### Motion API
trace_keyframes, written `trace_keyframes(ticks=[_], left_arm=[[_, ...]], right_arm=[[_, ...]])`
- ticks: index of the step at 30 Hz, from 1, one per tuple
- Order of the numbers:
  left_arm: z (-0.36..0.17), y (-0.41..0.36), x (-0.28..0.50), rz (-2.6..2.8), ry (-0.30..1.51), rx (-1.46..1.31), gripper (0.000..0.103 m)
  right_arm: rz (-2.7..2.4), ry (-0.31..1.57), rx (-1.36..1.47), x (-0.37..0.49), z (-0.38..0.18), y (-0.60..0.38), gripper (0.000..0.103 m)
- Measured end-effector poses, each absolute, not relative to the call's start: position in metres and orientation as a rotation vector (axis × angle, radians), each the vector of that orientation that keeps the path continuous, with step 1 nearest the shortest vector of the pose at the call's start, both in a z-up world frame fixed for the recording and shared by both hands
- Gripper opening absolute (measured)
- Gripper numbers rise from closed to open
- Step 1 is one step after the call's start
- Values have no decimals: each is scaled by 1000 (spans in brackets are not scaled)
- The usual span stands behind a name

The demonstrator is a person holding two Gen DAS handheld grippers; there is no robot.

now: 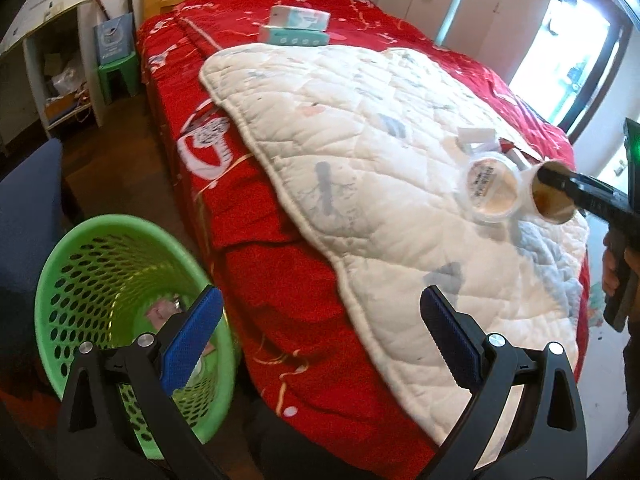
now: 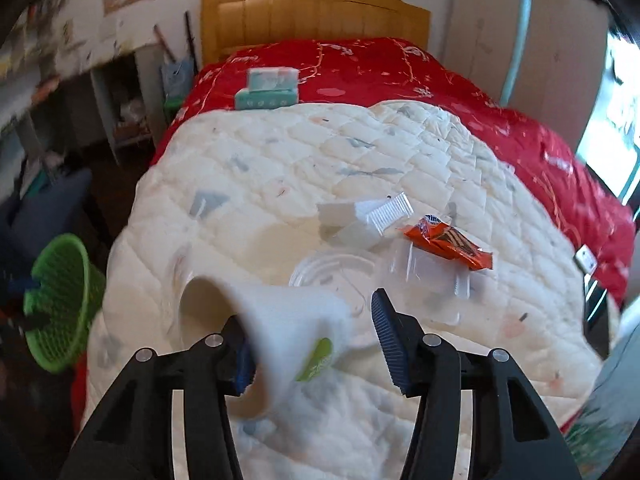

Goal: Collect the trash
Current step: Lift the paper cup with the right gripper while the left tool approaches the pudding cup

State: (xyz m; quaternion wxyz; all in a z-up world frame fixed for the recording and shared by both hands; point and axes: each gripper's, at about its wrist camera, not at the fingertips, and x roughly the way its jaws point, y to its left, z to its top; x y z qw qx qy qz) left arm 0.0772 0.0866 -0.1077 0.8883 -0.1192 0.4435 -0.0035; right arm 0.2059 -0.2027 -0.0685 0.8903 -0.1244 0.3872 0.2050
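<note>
Daylight is pouring in from the window (image 1: 560,60) on the right of both views, blowing out to pure white there and leaving the left of the room dim. The white quilt (image 2: 320,168) is reading bright, almost washed out. Fisheye bending is curving the headboard (image 2: 316,12) and walls, with black vignetting at the corners. Motion blur is smearing the paper cup (image 2: 280,320) in the right wrist view, the green basket (image 1: 120,300) rim and the shelves at left
</note>
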Motion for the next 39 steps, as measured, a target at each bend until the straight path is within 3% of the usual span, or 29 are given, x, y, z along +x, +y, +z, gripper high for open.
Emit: trace_keyframes(ticks=[1,3,10,17,23,30,34,39], left_arm=[[-107,85,77,-13,918,-248,97],[-105,81,78,-25,912,-248,97],[-104,82,75,-32,909,-261,97],[-107,89,75,-27,913,-275,97],[-100,84,85,-46,896,-265,97],[-84,62,113,-97,864,-207,97],[-79,47,133,-152,861,-202,97],[-78,21,157,-219,864,-169,97]], right_arm=[[426,799,-270,202,-69,-203,66],[409,785,-292,193,-70,-204,75],[500,894,-113,180,-69,-222,83],[566,1036,210,186,-71,-240,83],[508,1176,499,217,-106,-254,83],[494,1274,671,234,-136,-252,74],[510,1230,685,231,-129,-256,63],[499,1072,534,215,-96,-258,61]])
